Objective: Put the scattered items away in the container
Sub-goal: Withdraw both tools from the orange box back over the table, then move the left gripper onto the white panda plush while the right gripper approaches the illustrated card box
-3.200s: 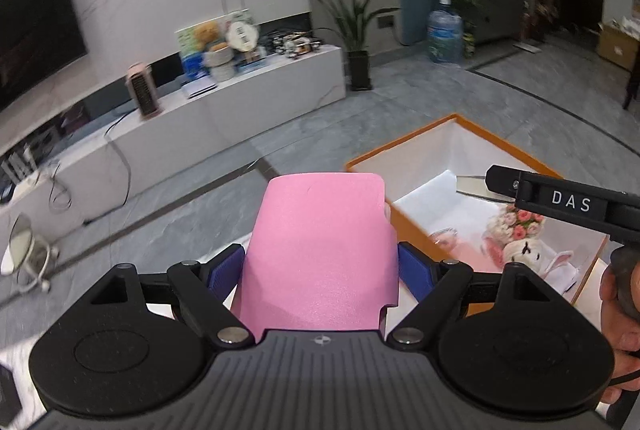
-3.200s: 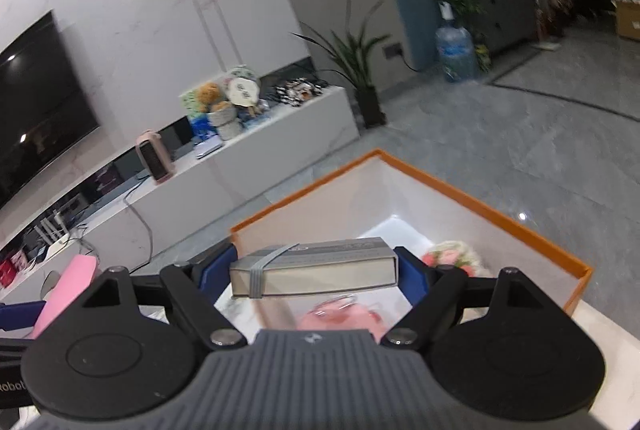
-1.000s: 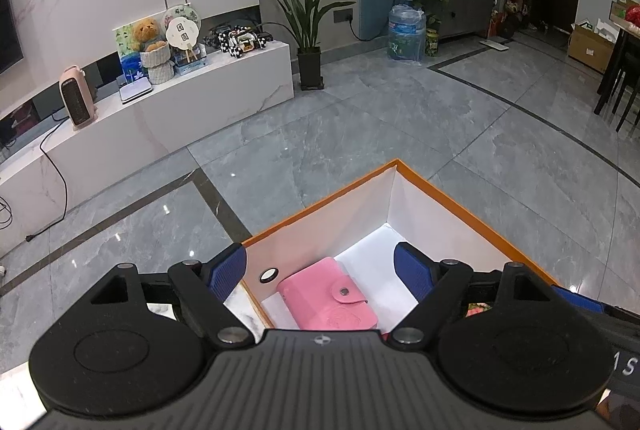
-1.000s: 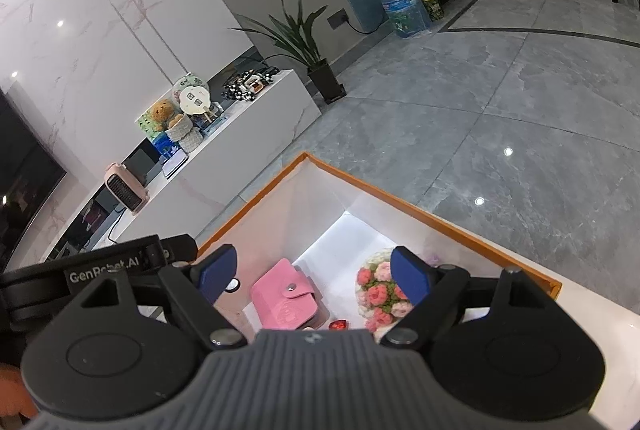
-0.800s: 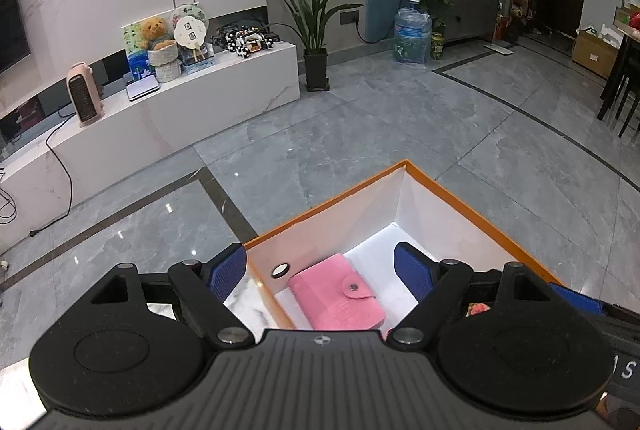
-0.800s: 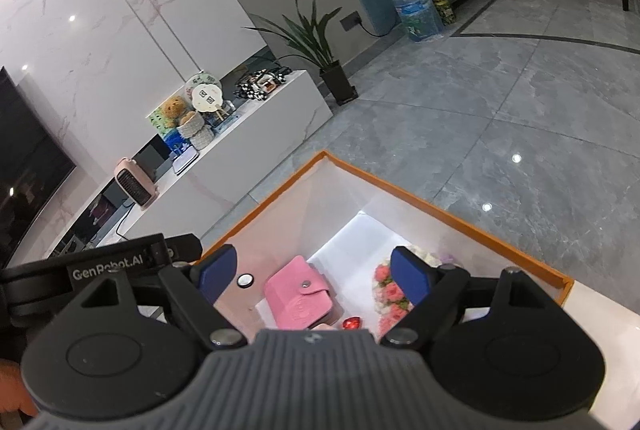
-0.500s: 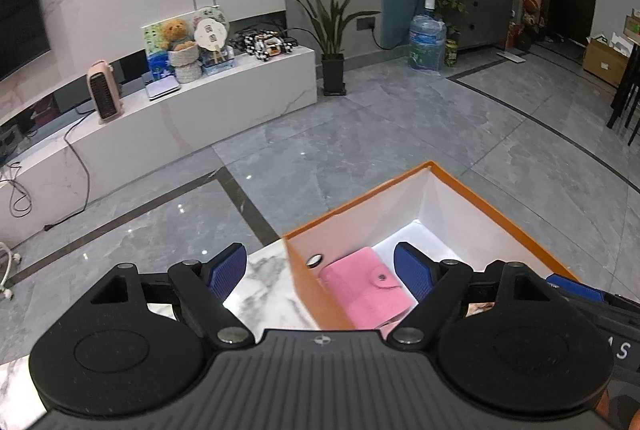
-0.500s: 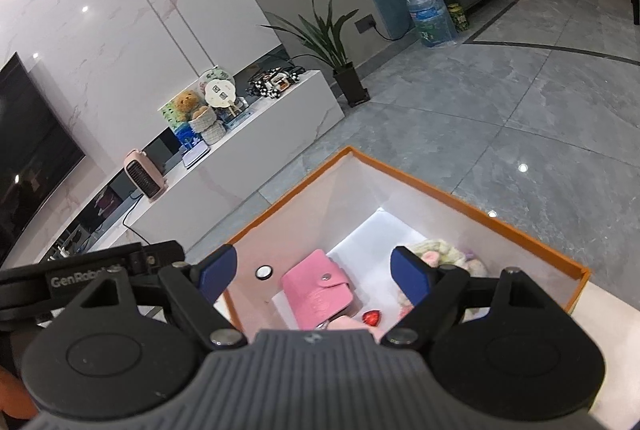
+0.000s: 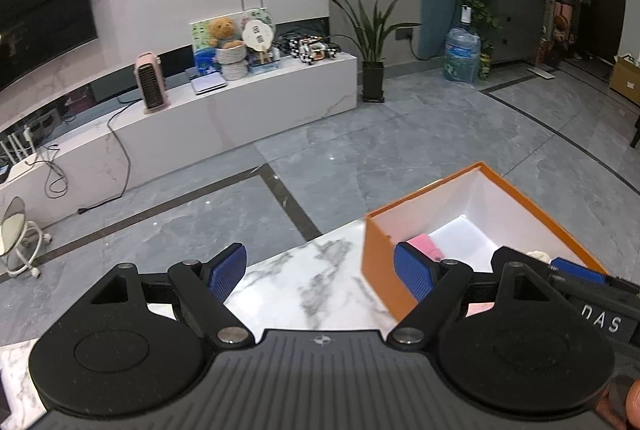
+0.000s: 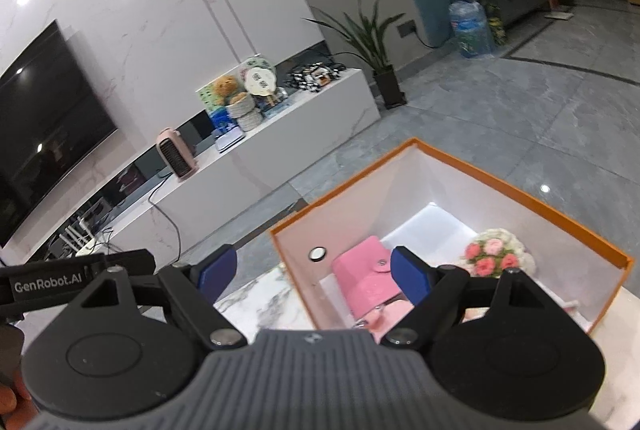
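Left gripper (image 9: 320, 270): jaws wide apart, empty, over the marble table (image 9: 304, 282). Right gripper (image 10: 312, 272): likewise. Orange box (image 10: 592, 242) at 2 o'clock contains pink wallet (image 10: 360, 274) and flowers (image 10: 494, 258).

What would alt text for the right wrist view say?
An open, empty gripper hangs over a marble table by an orange box holding a pink wallet and a flower bouquet. Beyond lie a grey tiled floor, a white TV bench and a plant.

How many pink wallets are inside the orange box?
1. The pink wallet lies on the floor of the orange box, left of the flower bouquet. The grippers hide part of the box.
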`<state>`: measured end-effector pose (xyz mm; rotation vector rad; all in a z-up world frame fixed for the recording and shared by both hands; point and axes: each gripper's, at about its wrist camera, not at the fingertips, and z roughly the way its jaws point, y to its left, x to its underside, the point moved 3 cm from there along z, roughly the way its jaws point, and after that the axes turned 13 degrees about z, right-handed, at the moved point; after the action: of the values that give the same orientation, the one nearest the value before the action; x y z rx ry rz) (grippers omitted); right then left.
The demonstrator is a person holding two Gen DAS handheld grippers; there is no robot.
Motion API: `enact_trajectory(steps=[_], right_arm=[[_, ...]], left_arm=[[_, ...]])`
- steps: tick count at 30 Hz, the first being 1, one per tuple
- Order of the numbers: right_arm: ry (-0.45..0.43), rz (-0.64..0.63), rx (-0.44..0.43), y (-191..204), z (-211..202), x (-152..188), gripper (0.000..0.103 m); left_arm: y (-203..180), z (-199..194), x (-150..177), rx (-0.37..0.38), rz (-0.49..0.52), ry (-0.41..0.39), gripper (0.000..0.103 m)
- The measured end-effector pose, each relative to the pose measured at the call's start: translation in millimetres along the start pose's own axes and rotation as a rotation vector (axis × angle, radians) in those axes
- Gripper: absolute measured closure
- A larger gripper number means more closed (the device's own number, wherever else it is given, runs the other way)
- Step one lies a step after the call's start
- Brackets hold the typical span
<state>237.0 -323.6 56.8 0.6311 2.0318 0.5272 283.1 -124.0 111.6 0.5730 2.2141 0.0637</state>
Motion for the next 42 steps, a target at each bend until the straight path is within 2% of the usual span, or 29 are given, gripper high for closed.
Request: enact_trajectory(steps=[16,33,42], right_arm=[[0.065,-0.108,-0.086,53.5,-1.4,43.1,0.017],[0.158,-0.281,-0.133,91.5,4.0,98.0,0.017],[0.194,-0.356,-0.138,101.7,8.8,121.6,0.016]], left_arm=[[62.5,-47.6,46.9,-0.080,-0.091,0.010,0.007],[124.7,-85.0,139.0,-0.129,-0.268,0.035,0.007],[141.4,-97.8,175.6,-0.159,-0.314,0.032,0.007]])
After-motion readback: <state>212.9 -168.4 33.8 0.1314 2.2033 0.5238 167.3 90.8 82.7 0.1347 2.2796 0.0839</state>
